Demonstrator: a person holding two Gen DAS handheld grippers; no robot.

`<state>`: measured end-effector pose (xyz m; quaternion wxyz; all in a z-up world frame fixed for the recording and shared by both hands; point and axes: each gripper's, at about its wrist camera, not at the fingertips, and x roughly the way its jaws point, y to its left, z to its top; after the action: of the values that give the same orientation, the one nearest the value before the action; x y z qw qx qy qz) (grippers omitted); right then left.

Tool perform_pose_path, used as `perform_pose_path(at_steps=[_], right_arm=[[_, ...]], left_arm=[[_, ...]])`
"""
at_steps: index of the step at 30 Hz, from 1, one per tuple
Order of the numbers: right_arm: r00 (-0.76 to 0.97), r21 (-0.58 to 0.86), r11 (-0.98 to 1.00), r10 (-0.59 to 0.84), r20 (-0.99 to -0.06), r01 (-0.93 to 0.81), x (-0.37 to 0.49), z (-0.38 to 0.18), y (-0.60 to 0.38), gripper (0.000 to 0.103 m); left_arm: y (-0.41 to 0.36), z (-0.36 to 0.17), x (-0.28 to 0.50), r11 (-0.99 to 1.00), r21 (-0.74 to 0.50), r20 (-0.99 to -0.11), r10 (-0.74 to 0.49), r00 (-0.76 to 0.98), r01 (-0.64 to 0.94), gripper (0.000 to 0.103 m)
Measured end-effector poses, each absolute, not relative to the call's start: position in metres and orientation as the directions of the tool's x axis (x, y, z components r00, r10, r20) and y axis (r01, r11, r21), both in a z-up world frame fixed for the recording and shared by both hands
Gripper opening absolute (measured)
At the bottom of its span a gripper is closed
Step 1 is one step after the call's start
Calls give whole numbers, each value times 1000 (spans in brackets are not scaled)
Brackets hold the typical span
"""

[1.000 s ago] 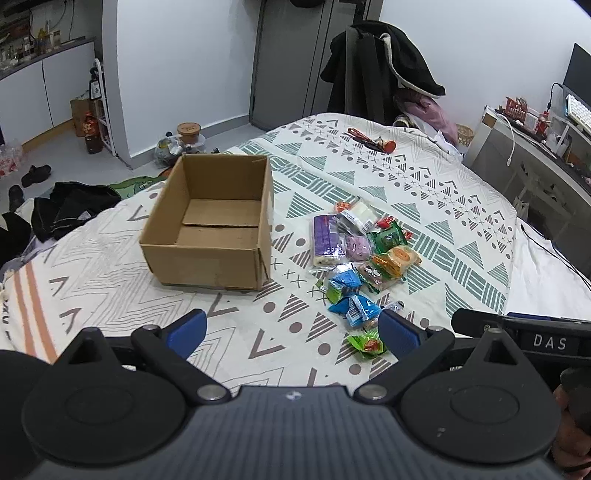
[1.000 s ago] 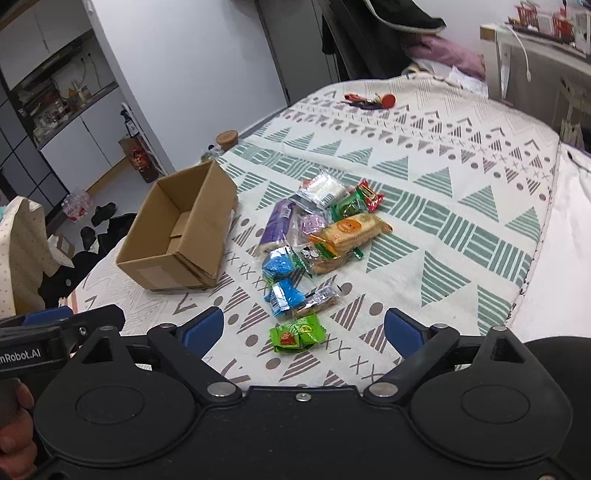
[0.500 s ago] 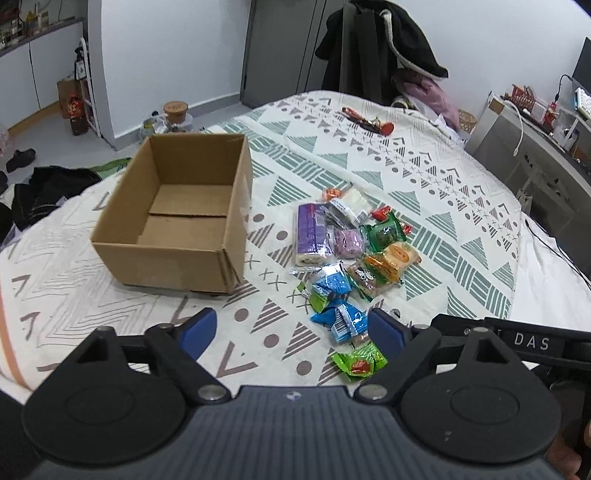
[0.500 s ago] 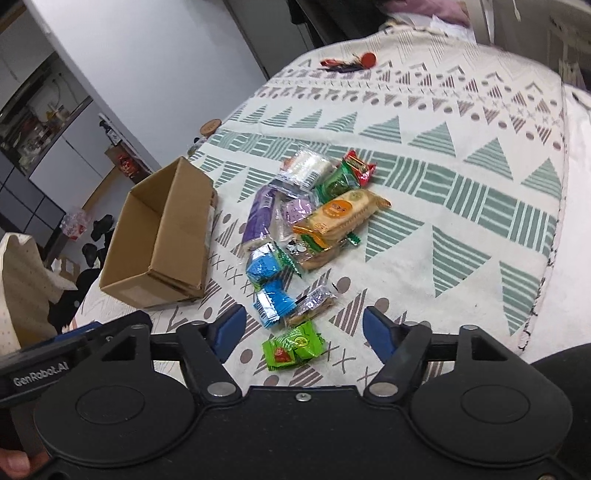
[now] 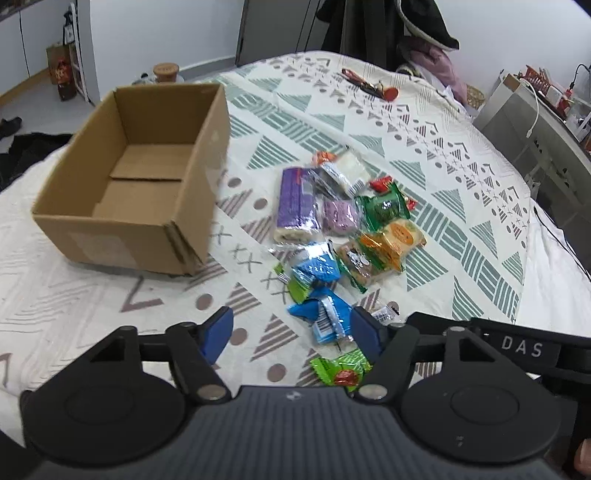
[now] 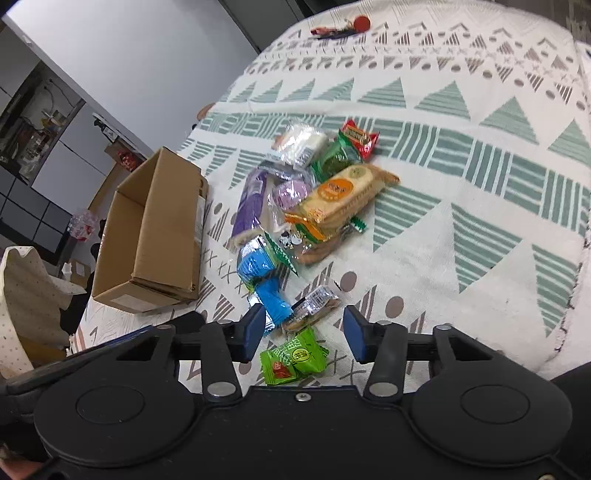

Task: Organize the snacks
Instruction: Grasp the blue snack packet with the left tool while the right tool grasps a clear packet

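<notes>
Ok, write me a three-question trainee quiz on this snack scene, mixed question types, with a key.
1. True or false: the cardboard box already holds snacks.
2. Which snack lies nearest the right tongs? A) green packet B) purple roll C) orange cracker pack
3. Fill in: both the left tongs and the right tongs are ____.

Key: 1 false, the box is empty; 2 A; 3 open, holding nothing.

Far ahead of the jaws we see a red-tipped object (image 5: pixel 371 85) on the patterned bedspread (image 5: pixel 461 206), dark coats (image 5: pixel 388 26) hanging beyond, a lidded jar (image 5: pixel 166 71) ahead-left.
</notes>
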<state>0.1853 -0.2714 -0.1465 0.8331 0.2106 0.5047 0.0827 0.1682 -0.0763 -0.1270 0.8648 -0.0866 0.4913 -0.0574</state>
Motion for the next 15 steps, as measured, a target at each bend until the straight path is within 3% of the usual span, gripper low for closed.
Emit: perform_pose_path(at_steps=[7,15], right_arm=[[430,469,873,374,-822,138,201,-168,-278,33],[374,514,834,420,-827,201,217,-193,-281,32]], left_arm=[[-88,-150,183,974,-228,-857,-202,473,4,60],[-91,-171,197,975,-223,-880,-193,434,-18,52]])
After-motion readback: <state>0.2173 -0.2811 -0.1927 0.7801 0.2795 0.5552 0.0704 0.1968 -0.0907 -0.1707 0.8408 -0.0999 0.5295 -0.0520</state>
